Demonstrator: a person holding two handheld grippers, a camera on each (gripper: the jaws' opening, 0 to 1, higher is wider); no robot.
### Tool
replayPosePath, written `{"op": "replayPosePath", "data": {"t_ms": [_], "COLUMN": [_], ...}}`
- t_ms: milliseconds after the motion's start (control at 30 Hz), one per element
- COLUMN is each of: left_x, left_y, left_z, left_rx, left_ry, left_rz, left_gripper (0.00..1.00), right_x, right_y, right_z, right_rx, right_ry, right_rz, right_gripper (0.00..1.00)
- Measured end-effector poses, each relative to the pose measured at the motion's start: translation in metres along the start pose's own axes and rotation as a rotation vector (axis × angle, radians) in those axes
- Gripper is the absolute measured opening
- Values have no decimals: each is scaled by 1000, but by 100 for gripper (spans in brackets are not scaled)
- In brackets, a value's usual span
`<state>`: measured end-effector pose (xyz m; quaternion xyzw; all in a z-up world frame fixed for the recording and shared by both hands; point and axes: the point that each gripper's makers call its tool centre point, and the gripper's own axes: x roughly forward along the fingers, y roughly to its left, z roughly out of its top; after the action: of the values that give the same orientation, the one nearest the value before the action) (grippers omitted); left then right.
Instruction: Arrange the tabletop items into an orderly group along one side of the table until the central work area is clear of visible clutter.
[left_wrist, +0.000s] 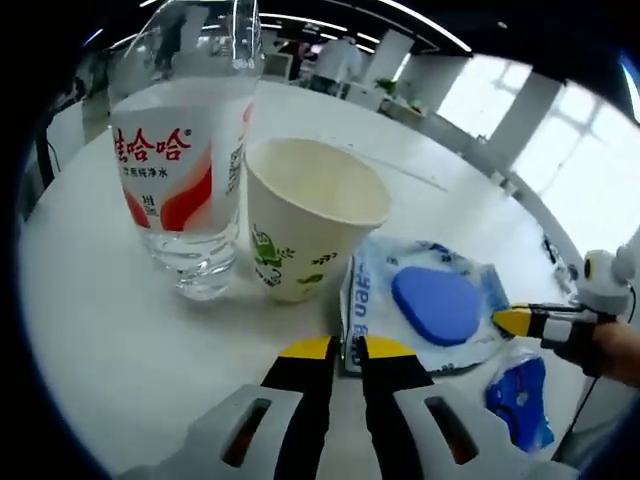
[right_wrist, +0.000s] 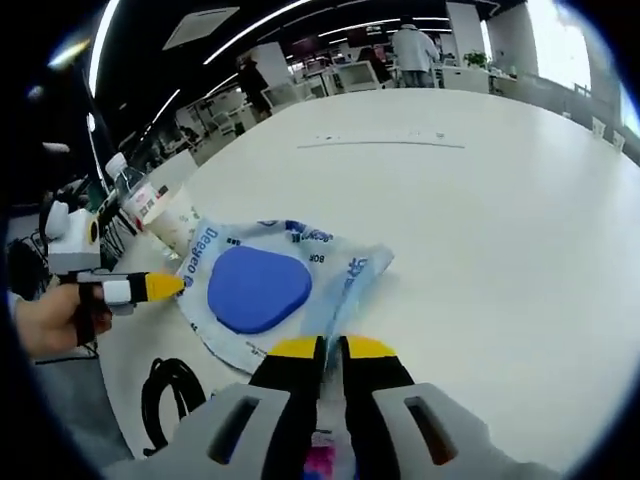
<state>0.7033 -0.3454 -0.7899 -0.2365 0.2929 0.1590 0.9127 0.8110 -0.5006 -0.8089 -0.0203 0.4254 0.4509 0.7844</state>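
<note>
On the white table (left_wrist: 90, 330) I counted one water bottle (left_wrist: 180, 170), one paper cup (left_wrist: 305, 215) touching it, and one clear packet (left_wrist: 430, 310) holding a blue pad (left_wrist: 435, 303). My left gripper (left_wrist: 347, 348) and right gripper (right_wrist: 332, 347) each pinched a packet edge.

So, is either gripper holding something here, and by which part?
Both grip the clear packet: the left gripper and the right gripper each pinch an edge, on opposite sides.

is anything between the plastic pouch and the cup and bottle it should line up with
Nothing visible. The plastic pouch, pinched at opposite edges by the left gripper and right gripper, already lies right beside the paper cup and water bottle.
</note>
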Motion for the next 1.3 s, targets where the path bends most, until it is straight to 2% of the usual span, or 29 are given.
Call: {"op": "replayPosePath", "data": {"t_ms": [33,67,133,167,267,433,467,567,667,733,900,1033,1300], "left_x": [-2,-6,-2,-6,-8,-18,-20,-23,-26,-34,-38,-46,-52], "left_y": [-3,-4,6,8,11,6,6,1,-2,-5,-8,-11,-12], "left_z": [-3,-3,-1,2,2,0,1,5,6,9,15,24,32], "left_rx": [2,34,45,27,20,33,31,29,10,3,10,21,43], "left_ry": [15,17,16,7,11,22,19,13,5,-2,-16,-30,-40], "left_rz": [-9,0,-16,-26,-21,-23,-23,-28,-41,-45,-50,-51,-53], "left_gripper": [49,56,46,45,53,53,53,54,54,54,52,52,52], "right_x": [-2,-2,-3,-5,-12,-19,-26,-26,-36,-38,-47,-59,-62], "right_y": [-2,-6,-2,0,8,13,17,17,22,24,19,24,21], "right_z": [3,4,4,10,11,18,17,16,6,7,8,12,20], "right_rx": [-38,-83,-76,-64,-69,-101,-102,-107,-113,-108,-69,-70,-46], "right_ry": [-23,-29,-30,-61,-66,-81,-88,-91,-84,-88,-108,-123,-147], "right_rz": [-30,-65,-56,-46,-37,-30,-31,-28,-25,-21,-26,-34,-34], "right_gripper": [24,34,36,37,38,38,38,38,38,38,38,38,39]}}
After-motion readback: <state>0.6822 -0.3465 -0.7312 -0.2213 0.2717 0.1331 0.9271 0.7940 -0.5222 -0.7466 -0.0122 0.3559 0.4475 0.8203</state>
